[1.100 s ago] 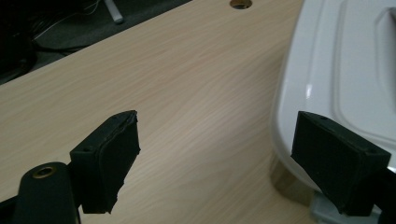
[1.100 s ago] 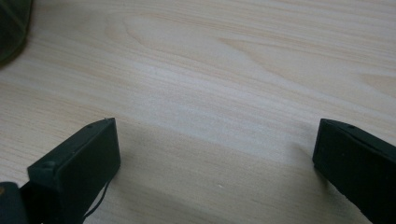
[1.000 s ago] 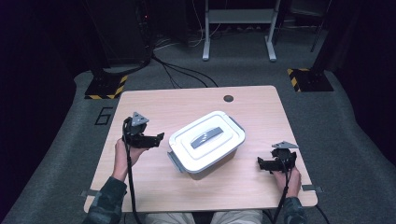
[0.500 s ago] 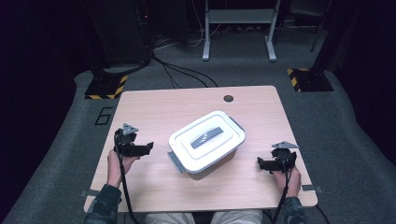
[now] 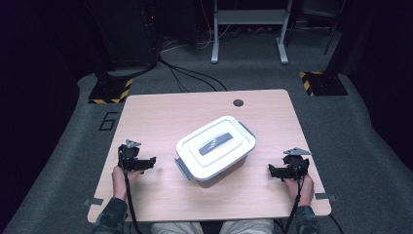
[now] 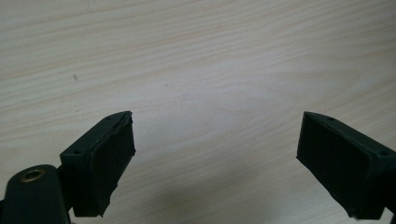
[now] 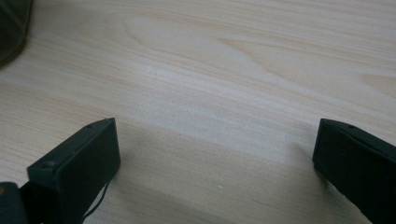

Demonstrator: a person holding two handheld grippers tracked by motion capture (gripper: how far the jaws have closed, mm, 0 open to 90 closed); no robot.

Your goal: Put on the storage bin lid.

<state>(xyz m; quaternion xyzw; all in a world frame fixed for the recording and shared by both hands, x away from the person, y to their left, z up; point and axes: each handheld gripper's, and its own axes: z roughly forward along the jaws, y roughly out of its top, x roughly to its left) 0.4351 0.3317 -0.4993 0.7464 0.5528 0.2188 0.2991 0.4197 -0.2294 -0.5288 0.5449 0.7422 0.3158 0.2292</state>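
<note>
Nearest the table's front edge: two forearms in dark sleeves, one hand to each gripper, a cable trailing back from each. Left gripper (image 5: 146,163) held low at the left side of the wooden table (image 5: 160,109), jaws turned towards the middle; in the left gripper view (image 6: 215,154), jaws spread wide with bare pale wood grain between them, holding nothing. Right gripper (image 5: 273,170) held low at the right side, grey three-cornered plate on top, jaws likewise turned inward; in the right gripper view (image 7: 215,163), jaws spread wide over bare tabletop, holding nothing, with a dark rounded edge of something just entering the top left corner, too little showing to identify. Between the two grippers, near mid-table and clear of both: white lidded box (image 5: 215,151), set at an angle to the table edges, lid on, grey handle (image 5: 216,144) lying flat across the lid, grey latches at its near-left and far-right ends. Beyond the box: small dark round hole (image 5: 238,103) near the table's far edge. Farther off, on the grey floor: black cables, yellow-and-black striped base plates (image 5: 109,90) to either side, and a grey metal stand (image 5: 248,29).
</note>
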